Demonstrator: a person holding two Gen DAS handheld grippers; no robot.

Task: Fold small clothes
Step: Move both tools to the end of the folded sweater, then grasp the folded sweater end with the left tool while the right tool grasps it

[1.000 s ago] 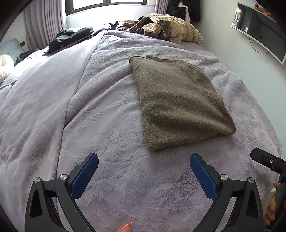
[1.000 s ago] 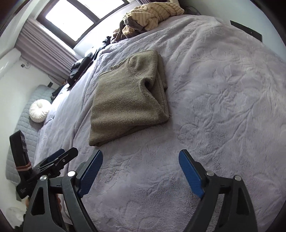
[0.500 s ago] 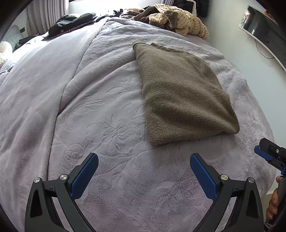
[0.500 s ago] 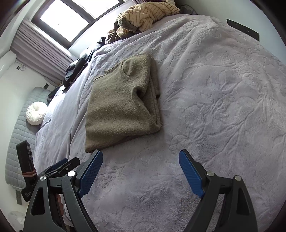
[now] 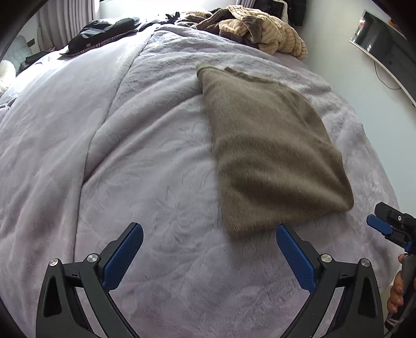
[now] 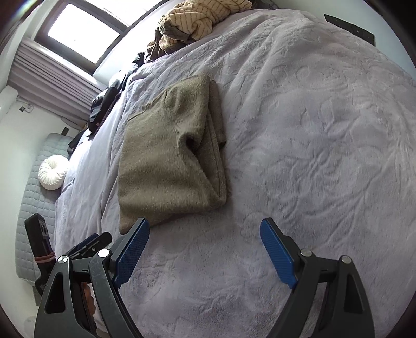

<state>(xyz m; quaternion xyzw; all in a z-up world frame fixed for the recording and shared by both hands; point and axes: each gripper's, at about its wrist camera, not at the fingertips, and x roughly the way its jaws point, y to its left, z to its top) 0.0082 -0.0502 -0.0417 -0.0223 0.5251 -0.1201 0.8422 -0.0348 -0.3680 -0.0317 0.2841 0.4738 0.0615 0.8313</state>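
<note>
Olive sweater (image 5: pixel 273 153) folded, perhaps loosely, grippers gaping

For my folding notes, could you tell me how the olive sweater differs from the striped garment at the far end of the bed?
The olive sweater is folded into a flat, layered rectangle; the striped garment lies in a crumpled heap. The olive sweater is plain; the striped garment is cream with thin dark stripes. The olive sweater lies near both open grippers; the striped garment lies at the far edge. Both rest on the lavender blanket.
</note>
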